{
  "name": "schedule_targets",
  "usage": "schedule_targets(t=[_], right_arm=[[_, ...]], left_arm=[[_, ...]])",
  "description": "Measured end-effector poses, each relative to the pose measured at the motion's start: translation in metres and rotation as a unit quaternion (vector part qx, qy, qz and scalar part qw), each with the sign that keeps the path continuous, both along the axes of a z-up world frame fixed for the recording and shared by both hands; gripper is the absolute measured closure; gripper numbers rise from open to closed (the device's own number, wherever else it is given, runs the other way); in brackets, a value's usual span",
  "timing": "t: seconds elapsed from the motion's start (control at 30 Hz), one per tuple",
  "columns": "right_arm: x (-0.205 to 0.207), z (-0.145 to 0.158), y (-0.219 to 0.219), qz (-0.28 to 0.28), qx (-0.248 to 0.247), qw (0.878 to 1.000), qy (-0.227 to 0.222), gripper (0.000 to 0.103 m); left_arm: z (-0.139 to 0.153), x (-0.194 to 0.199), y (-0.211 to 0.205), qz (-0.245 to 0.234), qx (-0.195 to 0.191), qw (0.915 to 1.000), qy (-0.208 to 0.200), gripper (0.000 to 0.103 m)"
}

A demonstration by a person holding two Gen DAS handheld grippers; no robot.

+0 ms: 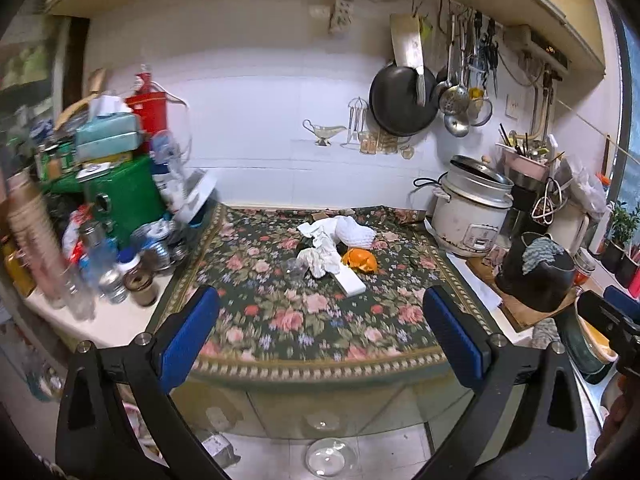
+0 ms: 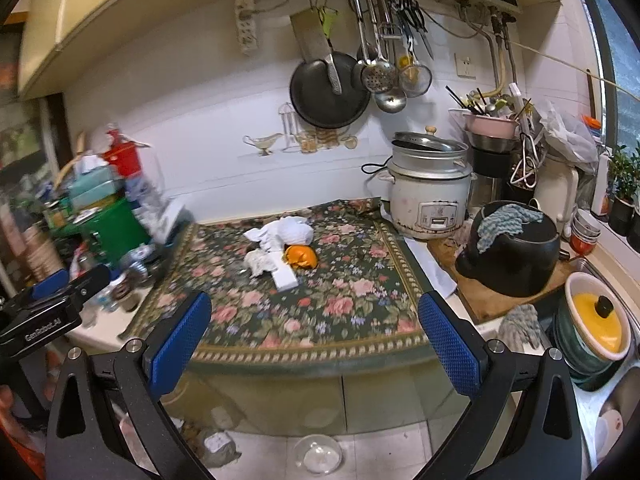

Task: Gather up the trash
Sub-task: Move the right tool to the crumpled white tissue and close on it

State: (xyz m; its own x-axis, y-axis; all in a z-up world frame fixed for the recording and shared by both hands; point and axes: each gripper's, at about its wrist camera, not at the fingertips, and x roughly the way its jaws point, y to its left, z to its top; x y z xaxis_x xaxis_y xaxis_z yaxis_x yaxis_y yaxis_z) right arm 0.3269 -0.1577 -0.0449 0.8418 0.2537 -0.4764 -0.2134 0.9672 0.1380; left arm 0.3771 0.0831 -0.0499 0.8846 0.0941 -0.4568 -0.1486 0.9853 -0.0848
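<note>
Our left gripper [image 1: 320,332] is spread wide, and its two blue pads hold nothing. We see it from the left wrist camera, hanging in the air in front of the counter edge. Past it lies a flowery cloth [image 1: 320,320] on the counter. The trash sits in a little heap near the back of that cloth. We see crumpled white tissues [image 1: 320,258], an orange peel [image 1: 360,260] touching them on the right, and a flat white box [image 1: 352,282] sticking out from under them toward us. A clear plastic cup [image 1: 294,268] sits just left of the tissues. A white rice cooker [image 1: 468,216] stands at the back right corner. A black pot [image 1: 536,276] with a rag on top is near it. Down on the floor is a clear bowl [image 1: 330,458]. At the far right edge we see a bit of our other gripper.

Now the right wrist camera. Our right gripper [image 2: 316,344] is spread wide too, with nothing between its pads. It also hangs in front of the counter edge. The tissues [image 2: 276,236], orange peel [image 2: 301,257] and white box [image 2: 285,278] lie in the same heap, well apart from the pads. The left gripper [image 2: 52,300] pokes in at the left edge. To the right, a pot with a yellow lid [image 2: 596,316] sits in the sink [image 2: 592,408].
</note>
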Motion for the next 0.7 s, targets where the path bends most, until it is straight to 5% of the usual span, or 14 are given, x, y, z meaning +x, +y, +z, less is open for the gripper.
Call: schedule_targets(t=[0.4,0.7], right_arm=[[0.124,-0.038,0.022,-0.014,-0.006,0.998,0.068,0.000],[0.239,-0.083,0.029,0.055,0.001,0.989,0.135,0.001]], left_arm=[[-0.057,0.146,0.035,-0.013,-0.042,0.9952,0.088,0.000],[-0.112,0.239,0.044,0.040,-0.084,0.9809,0.171,0.000]])
